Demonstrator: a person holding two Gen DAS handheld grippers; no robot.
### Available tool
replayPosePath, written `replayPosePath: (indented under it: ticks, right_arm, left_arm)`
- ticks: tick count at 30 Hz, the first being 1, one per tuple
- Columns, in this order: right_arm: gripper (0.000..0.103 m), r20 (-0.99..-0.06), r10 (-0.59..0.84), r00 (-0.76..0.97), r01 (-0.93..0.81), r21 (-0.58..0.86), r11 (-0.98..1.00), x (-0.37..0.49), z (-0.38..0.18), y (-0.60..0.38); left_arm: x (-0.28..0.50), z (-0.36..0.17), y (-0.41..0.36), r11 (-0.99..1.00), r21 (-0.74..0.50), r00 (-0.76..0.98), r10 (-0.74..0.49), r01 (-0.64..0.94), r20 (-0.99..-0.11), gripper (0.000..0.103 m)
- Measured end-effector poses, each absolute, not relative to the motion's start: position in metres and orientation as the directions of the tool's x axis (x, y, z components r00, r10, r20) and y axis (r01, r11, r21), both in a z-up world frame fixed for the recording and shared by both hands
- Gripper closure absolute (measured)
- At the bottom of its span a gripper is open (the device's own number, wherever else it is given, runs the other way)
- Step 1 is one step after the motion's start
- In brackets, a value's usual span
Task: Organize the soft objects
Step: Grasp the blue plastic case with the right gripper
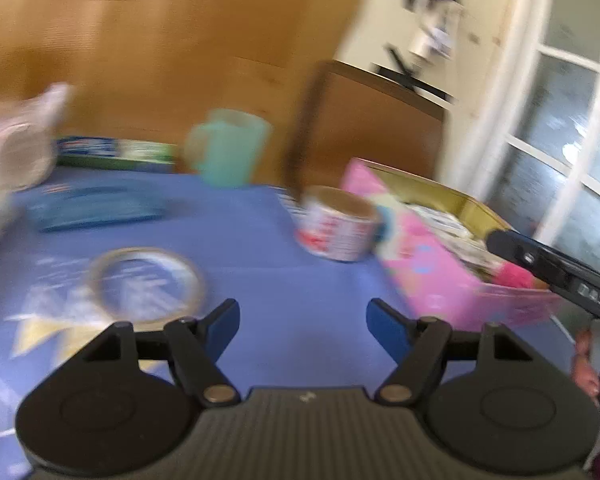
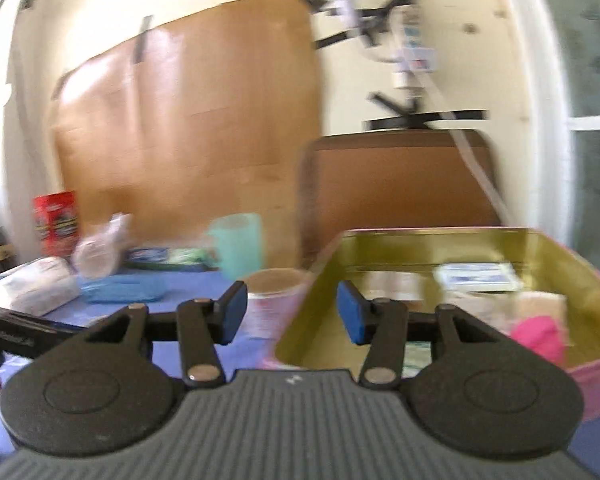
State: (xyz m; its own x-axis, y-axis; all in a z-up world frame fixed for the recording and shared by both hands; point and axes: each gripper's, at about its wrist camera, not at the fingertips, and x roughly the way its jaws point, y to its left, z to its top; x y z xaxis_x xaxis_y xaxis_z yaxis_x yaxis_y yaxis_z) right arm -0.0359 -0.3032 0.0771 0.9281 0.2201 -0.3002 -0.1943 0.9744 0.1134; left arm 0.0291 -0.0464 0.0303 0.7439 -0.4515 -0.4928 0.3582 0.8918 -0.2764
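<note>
My left gripper (image 1: 302, 326) is open over the blue tablecloth (image 1: 260, 280) with nothing between its blue pads. My right gripper (image 2: 292, 312) is open too and holds nothing; it hovers at the near left corner of the pink tin box (image 2: 440, 234). The box (image 1: 428, 264) has a gold inside and holds a bright pink soft thing (image 2: 540, 334) and white packets (image 2: 476, 276). On the cloth lie a blue soft pack (image 1: 96, 208), a white wrapped pack (image 2: 32, 286) and a crumpled clear bag (image 2: 100, 254).
A clear tape roll (image 1: 146, 284) lies near my left fingers; a printed tape roll (image 1: 336, 228) stands against the box. A teal mug (image 1: 228, 148), a flat green-blue carton (image 1: 116, 152) and a red box (image 2: 56, 220) line the back. Both views are blurred.
</note>
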Motion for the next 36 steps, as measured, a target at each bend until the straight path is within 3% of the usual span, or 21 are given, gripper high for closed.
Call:
replayPosePath:
  ticks: [4, 9, 13, 16, 18, 23, 26, 32, 34, 36]
  right_arm:
    - [0.051, -0.358, 0.311, 0.88, -0.278, 0.141, 0.95, -0.024, 0.071, -0.268]
    - [0.051, -0.436, 0.419, 0.797, -0.364, 0.208, 0.908, 0.009, 0.067, -0.217]
    - [0.046, -0.467, 0.473, 0.747, -0.419, 0.221, 0.881, 0.066, 0.069, -0.172]
    - [0.027, -0.523, 0.512, 0.682, -0.411, 0.305, 0.859, 0.125, 0.066, -0.142]
    - [0.027, -0.569, 0.524, 0.634, -0.393, 0.347, 0.852, 0.162, 0.063, -0.122]
    - [0.027, -0.661, 0.418, 0.623, -0.344, 0.249, 0.905, 0.222, 0.053, -0.076]
    - [0.031, -0.737, 0.405, 0.542, -0.319, 0.266, 0.91, 0.239, 0.038, -0.07]
    - [0.032, -0.699, 0.533, 0.477, -0.382, 0.381, 0.842, 0.191, 0.046, -0.09]
    - [0.031, -0.681, 0.548, 0.485, -0.44, 0.352, 0.826, 0.169, 0.053, -0.094]
    - [0.025, -0.677, 0.522, 0.52, -0.524, 0.23, 0.82, 0.152, 0.058, -0.084]
  left_arm:
    - [0.029, 0.022, 0.008, 0.955, -0.215, 0.814, -0.288, 0.205, -0.504, 0.031]
    - [0.039, 0.013, 0.072, 0.959, -0.279, 0.845, -0.196, 0.058, -0.498, 0.031]
    - [0.043, 0.005, 0.091, 0.924, -0.38, 0.847, -0.242, 0.051, -0.473, 0.031]
    - [0.039, 0.005, 0.093, 0.916, -0.395, 0.855, -0.264, 0.077, -0.446, 0.029]
    - [0.041, 0.006, 0.09, 0.912, -0.401, 0.857, -0.274, 0.088, -0.437, 0.029]
    - [0.038, 0.004, 0.096, 0.894, -0.439, 0.867, -0.29, 0.093, -0.406, 0.029]
    - [0.037, 0.004, 0.1, 0.888, -0.454, 0.878, -0.273, 0.072, -0.394, 0.029]
    - [0.035, 0.004, 0.111, 0.858, -0.509, 0.886, -0.283, 0.063, -0.368, 0.029]
    - [0.036, 0.003, 0.113, 0.853, -0.518, 0.882, -0.291, 0.064, -0.371, 0.029]
    - [0.036, 0.003, 0.113, 0.852, -0.52, 0.882, -0.292, 0.064, -0.369, 0.029]
